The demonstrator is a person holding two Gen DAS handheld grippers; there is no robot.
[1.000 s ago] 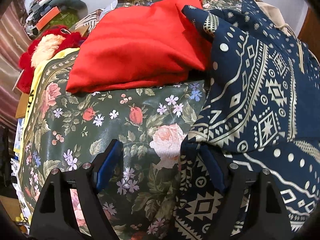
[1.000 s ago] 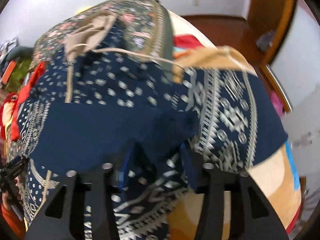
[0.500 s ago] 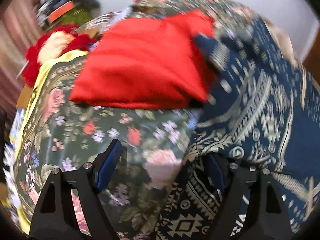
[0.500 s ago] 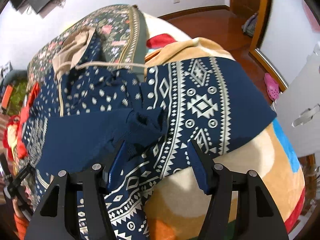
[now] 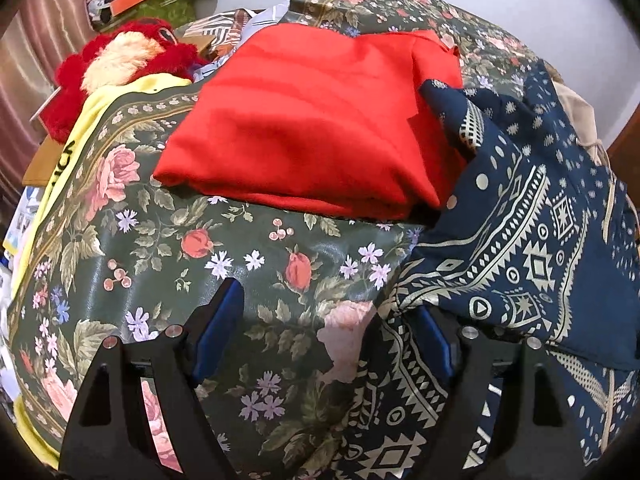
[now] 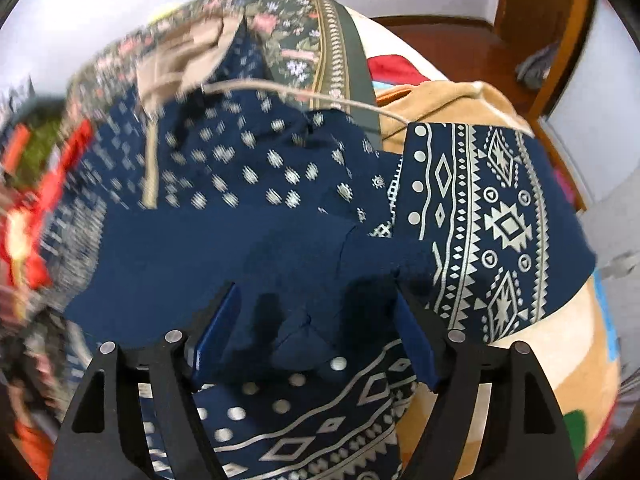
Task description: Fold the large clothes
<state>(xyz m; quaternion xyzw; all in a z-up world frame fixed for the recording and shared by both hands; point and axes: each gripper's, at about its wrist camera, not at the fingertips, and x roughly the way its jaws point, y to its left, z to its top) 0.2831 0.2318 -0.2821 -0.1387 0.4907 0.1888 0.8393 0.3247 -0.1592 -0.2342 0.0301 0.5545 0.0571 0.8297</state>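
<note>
Here, nearest first:
Left gripper (image 5: 326, 334): jaws stand wide apart over the floral bedspread (image 5: 248, 264); nothing is clamped. The blue pad of the right-hand finger (image 5: 434, 338) sits at the edge of the navy garment, whose hem crosses beneath it; whether it touches cannot be told.
Right gripper (image 6: 316, 332): jaws are opening, blue pads well apart. A plain navy fold of the garment lies between them, with no pad pressing on it.
Navy patterned garment (image 6: 480, 216): large, dark blue with cream geometric bands and dots, spread over the bed. In the left view it (image 5: 540, 240) covers the right side and overlaps the red piece's edge. A cream drawstring (image 6: 304, 94) trails across its upper part.
Folded red garment (image 5: 320, 128): lies flat on the bedspread beyond the left gripper, just beside the navy one.
Tan blanket (image 6: 520, 360): under the navy garment's right side.
Red plush toy (image 5: 128, 56): farther off, at the bed's left edge, near a yellow cloth (image 5: 84, 120).
Wooden floor (image 6: 448, 36): beyond the bed.
</note>
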